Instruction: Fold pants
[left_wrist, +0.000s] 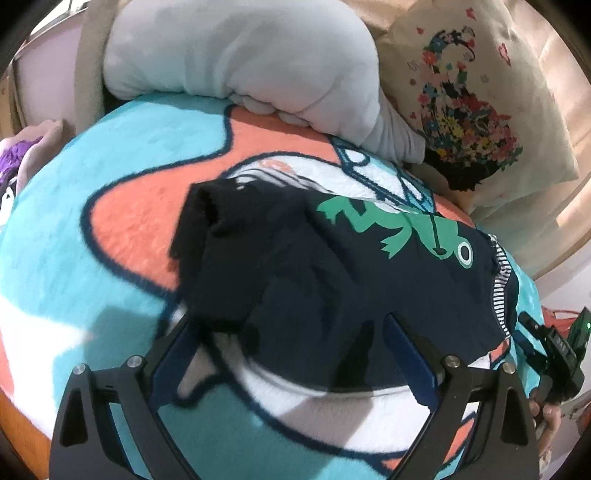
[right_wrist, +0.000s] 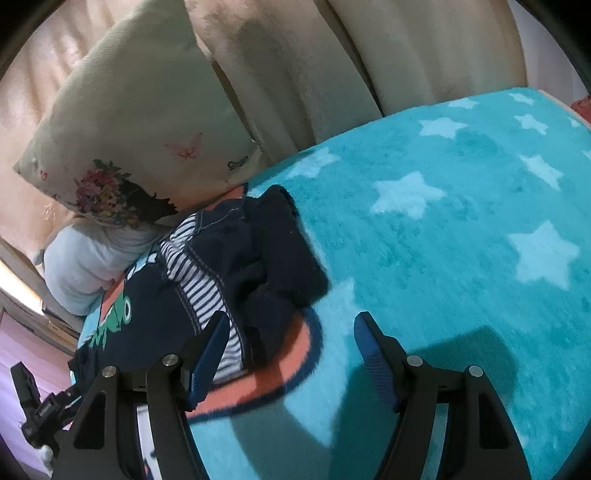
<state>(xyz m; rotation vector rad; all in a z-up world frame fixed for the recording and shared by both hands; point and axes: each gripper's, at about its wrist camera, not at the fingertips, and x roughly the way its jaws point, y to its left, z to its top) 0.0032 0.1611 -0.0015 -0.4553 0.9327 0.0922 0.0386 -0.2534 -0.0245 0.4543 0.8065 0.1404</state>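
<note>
Pants (left_wrist: 332, 266) lie bunched on the teal blanket (right_wrist: 461, 229), navy with a green print and a striped waistband (right_wrist: 199, 280), near the floral pillow (left_wrist: 461, 110) and the grey pillow (left_wrist: 240, 62). 1 leg looks doubled over at the far end, so I'd call the fold partly made, not tidy.

My left gripper (left_wrist: 288, 354) hangs wide over the near edge of the dark fabric, nothing pinched; the cloth sits between the fingers but I can't tell if either pad touches it. My right gripper (right_wrist: 291, 350) is wide too, left finger (right_wrist: 210, 347) over the striped band, right finger (right_wrist: 373, 354) over bare blanket.

To do this step well, I think:
- pinch only the top layer edge, low, so the plush blanket doesn't come up with it
- take the 2 grips well apart along 1 edge, so the fabric lifts flat, not roped
- carry the edge over to meet the opposite edge, then lay it down before letting go

Risk: soft knit slips or drags the lower layer, so I'd close fully before lifting. Both frames are motion-blurred; seams are hard to read.
</note>
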